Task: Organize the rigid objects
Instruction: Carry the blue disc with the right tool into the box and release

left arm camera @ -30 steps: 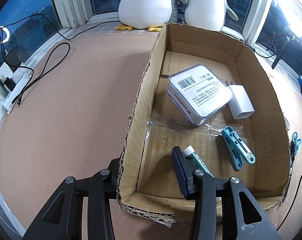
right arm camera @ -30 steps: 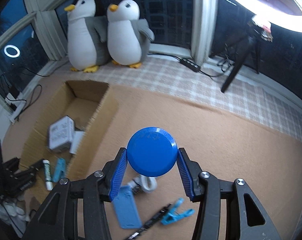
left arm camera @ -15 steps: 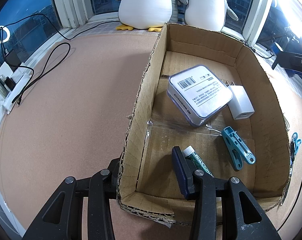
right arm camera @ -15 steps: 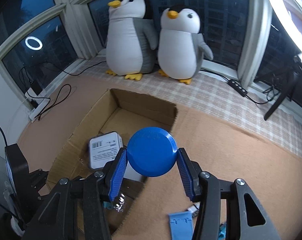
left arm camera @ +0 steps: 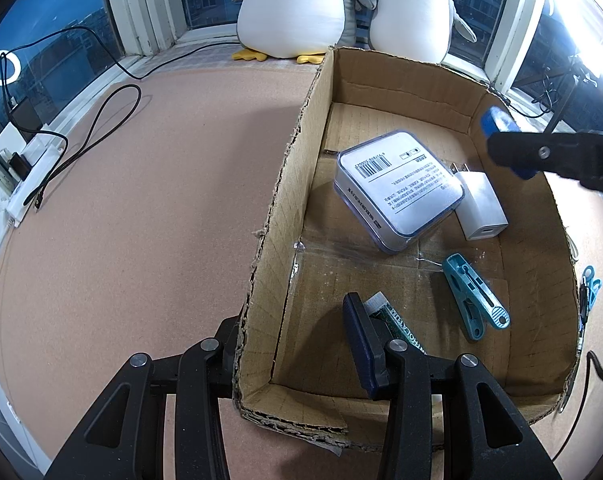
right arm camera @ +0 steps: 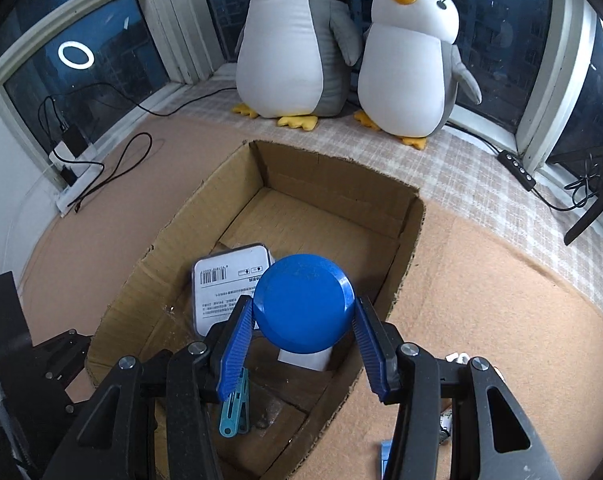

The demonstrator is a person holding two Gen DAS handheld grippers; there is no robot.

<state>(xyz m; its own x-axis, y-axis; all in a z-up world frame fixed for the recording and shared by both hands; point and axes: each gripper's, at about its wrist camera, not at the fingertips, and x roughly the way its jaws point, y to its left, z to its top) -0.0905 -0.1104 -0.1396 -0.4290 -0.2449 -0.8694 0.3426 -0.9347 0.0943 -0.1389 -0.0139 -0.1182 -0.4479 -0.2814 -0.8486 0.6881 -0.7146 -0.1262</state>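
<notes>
Blue disc point(right arm camera: 304, 304), brown cardboard box point(right arm camera: 333, 184) (grid-creased), teal clip point(left arm camera: 475, 298), white charger point(left arm camera: 481, 206).

We note the cardboard box point(left arm camera: 285, 184): matt corrugated board, edges torn and ragged. The floor covering point(left arm camera: 141, 208) looks like fine-grained matt cork. The white box point(left arm camera: 397, 192) inside is glossy plastic with a paper label. The blue disc point(right arm camera: 303, 302) reads as smooth, semi-gloss plastic. Far penguins point(right arm camera: 297, 40) are soft plush cloth.

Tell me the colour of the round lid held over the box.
Solid blue round lid, clearest in the right wrist view.
</notes>
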